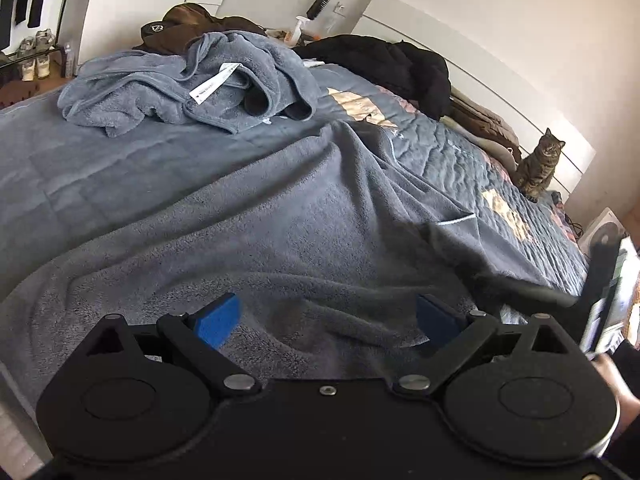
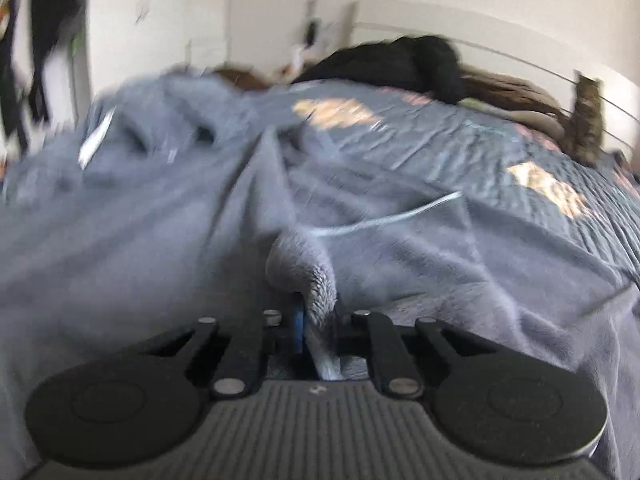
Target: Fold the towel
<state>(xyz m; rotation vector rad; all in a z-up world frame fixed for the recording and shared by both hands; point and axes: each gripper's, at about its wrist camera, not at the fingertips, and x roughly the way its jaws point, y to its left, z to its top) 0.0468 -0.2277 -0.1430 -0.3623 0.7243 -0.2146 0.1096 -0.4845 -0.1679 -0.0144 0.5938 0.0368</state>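
Note:
A dark grey towel (image 1: 280, 220) lies spread and rumpled over the near part of the bed. My left gripper (image 1: 326, 320) hovers low over its near edge. The blue pads (image 1: 218, 320) stand wide apart, with towel under them and nothing pinched. In the blurred right wrist view, my right gripper (image 2: 316, 320) is shut on a raised fold of the same towel (image 2: 400, 260). The fold sticks up between the closed pads, and a pale hem line runs behind it.
A second, lighter blue-grey towel (image 1: 192, 80) lies crumpled at the far left of the bed. A black jacket (image 1: 392, 64) and brown clothes (image 1: 180, 24) sit by the white headboard (image 1: 480, 60). A tabby cat (image 1: 538, 168) sits on the quilt (image 1: 460, 160) at the far right.

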